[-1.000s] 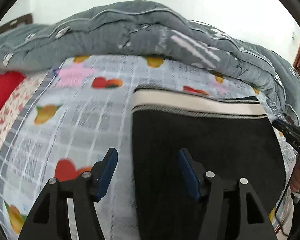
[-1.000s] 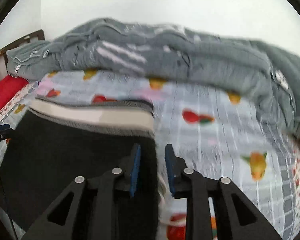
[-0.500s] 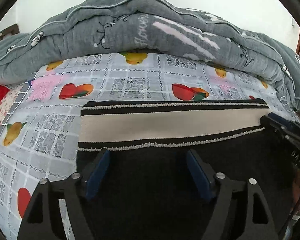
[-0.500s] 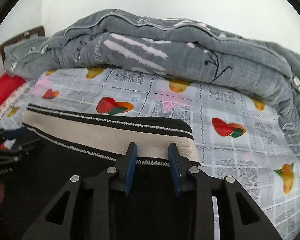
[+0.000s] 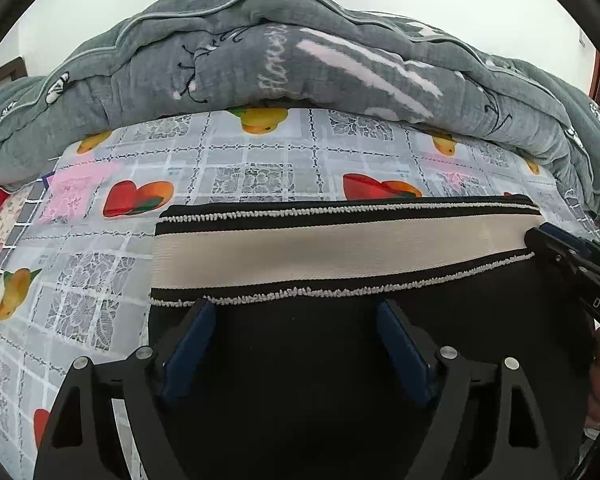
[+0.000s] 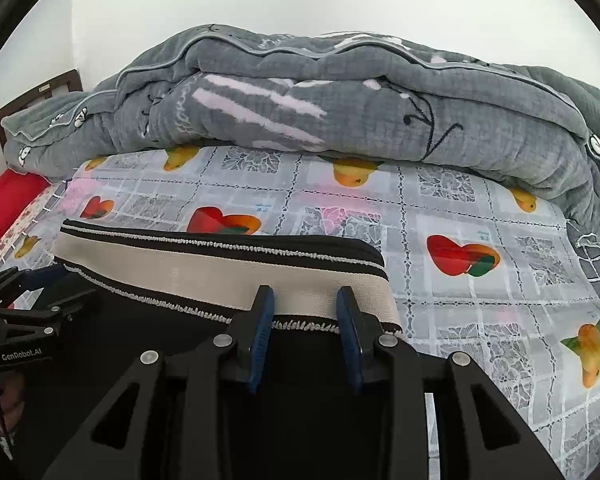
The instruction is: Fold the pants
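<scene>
Black pants (image 5: 300, 380) with a beige waistband (image 5: 340, 248) edged in black and white lie flat on the bed. My left gripper (image 5: 294, 308) hovers over the black fabric just below the waistband's left end. Its jaws are opening and stand wide, with flat cloth under the gap and no pad pressing. My right gripper (image 6: 305, 294) stands at the waistband's (image 6: 200, 268) right end, jaws narrowly apart, the band lying flat between the tips. Each gripper shows in the other's view: the right gripper (image 5: 560, 240) at the right edge, the left gripper (image 6: 32, 280) at the left edge.
A bulky grey quilt (image 5: 300, 60) is piled along the far side of the bed. The fruit-patterned sheet (image 5: 100, 260) spreads left of the pants and right of them (image 6: 500, 320). A red pillow (image 6: 8, 200) and a wooden headboard (image 6: 32, 96) are at far left.
Both grippers came forward and down to the waistband. The left one shifted from the pants' left edge onto the fabric, and its jaws widened. The right jaws opened slightly.
</scene>
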Tool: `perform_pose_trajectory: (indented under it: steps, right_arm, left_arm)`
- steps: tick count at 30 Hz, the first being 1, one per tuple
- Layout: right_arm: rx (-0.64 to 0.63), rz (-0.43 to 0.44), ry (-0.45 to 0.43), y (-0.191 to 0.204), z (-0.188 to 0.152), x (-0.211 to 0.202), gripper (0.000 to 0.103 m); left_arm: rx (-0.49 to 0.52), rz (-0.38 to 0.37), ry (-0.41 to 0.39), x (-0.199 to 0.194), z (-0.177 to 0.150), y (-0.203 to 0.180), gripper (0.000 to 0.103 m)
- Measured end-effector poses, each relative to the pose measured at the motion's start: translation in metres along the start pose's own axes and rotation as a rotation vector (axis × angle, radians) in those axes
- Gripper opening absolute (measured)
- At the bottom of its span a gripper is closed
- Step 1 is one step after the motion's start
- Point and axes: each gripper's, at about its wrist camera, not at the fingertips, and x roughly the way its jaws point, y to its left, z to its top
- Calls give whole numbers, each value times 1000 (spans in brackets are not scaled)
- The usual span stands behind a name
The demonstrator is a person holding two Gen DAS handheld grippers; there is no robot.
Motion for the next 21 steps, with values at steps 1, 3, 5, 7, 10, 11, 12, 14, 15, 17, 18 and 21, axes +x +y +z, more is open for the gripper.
perform_pose_trajectory:
  steps: [1, 3, 5, 7, 10, 11, 12, 14, 15, 17, 18, 21]
  right_arm:
    - [-2, -3, -1, 1, 0, 1, 33]
    - [-10, -11, -5, 2, -1, 0, 33]
    - [-9, -11, -6, 2, -1, 0, 33]
    - [-6, -8, -8, 3, -2, 0, 33]
    - [-4, -6, -11, 3, -2, 0, 33]
    - [-6, -9, -11, 3, -2, 0, 33]
    - [-9, -13, -11, 3, -2, 0, 33]
    - [-13, -17, -13, 3, -2, 0, 33]
    - [-13, -18, -14, 3, -2, 1, 33]
    - [-17, -20, -15, 3, -1, 2, 33]
    - [-16, -19, -15, 3, -1, 2, 33]
    - [-16, -19, -15, 3, 0, 2, 33]
  left_arm:
    - [0, 1, -4, 0, -1, 0, 83]
    - [0, 1, -9, -1, -2, 0, 83]
    - [-2, -1, -10, 0, -2, 0, 83]
    - [-3, -4, -11, 0, -2, 0, 83]
    - [-7, -3, -17, 0, -3, 0, 84]
    - [-7, -2, -18, 0, -3, 0, 84]
    - [-7, -2, -19, 0, -3, 0, 84]
    - [-11, -6, -19, 0, -3, 0, 85]
    - [-14, -7, -19, 0, -3, 0, 85]
    - [-18, -9, -18, 1, -3, 0, 85]
    - [-20, -9, -18, 1, -3, 0, 85]
    - [-21, -10, -20, 1, -4, 0, 85]
